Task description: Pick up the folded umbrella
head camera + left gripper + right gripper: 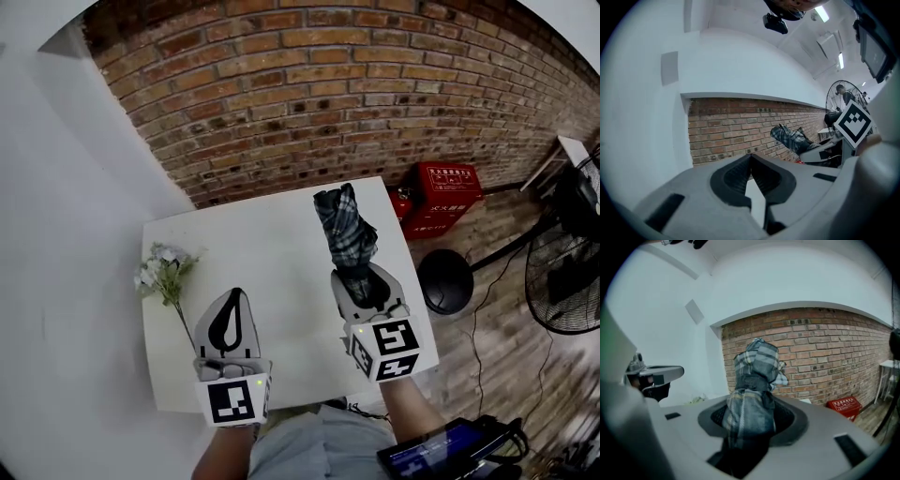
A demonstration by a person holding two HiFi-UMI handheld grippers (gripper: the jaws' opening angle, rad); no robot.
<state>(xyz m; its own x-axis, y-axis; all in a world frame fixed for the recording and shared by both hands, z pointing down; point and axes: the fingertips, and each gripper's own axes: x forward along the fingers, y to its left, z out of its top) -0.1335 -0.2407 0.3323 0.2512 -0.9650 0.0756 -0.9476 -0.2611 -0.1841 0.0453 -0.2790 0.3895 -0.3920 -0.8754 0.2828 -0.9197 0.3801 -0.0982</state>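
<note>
Folded umbrella [345, 230], a dark grey-and-white plaid fabric bundle strapped round its middle, is held in the air above the white square table [253, 253], pointing toward the brick wall. The right gripper [360, 279] is clamped on its lower end, with cloth filling the space between the jaws. The left gripper [232, 302] hangs beside it, jaws together on nothing. To lift well, squeeze firmly, since soft folds may slip. Raise evenly so the long free end does not droop. Steer away from the white flower sprig [161, 272] at the table's left edge.
</note>
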